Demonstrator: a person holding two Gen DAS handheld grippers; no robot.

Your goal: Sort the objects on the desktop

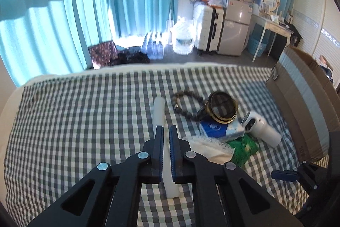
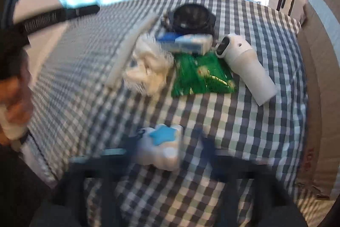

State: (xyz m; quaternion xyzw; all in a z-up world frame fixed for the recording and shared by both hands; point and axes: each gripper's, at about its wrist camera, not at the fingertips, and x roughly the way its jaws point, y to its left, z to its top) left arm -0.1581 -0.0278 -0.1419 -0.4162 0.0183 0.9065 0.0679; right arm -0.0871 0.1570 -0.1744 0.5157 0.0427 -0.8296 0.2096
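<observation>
A long white stick (image 1: 159,107) lies on the checked cloth (image 1: 85,120). My left gripper (image 1: 166,130) has its jaws on either side of the stick, with a small gap at the right pad. The stick also shows in the right wrist view (image 2: 131,42). To its right lie a bead bracelet (image 1: 180,101), a round black and gold case (image 1: 223,107), a blue tissue pack (image 1: 218,129), a white fluffy cloth (image 1: 210,148), a green packet (image 2: 201,76) and a white cylinder device (image 2: 246,65). My right gripper (image 2: 167,142) is blurred, with a white and blue star toy (image 2: 163,148) between its fingers.
A cardboard box (image 1: 301,103) stands at the right edge of the bed. Beyond the bed are blue curtains, water bottles (image 1: 155,48), a white suitcase (image 1: 208,29), a small fridge and a dressing table. The person's hand (image 2: 14,99) is at the left.
</observation>
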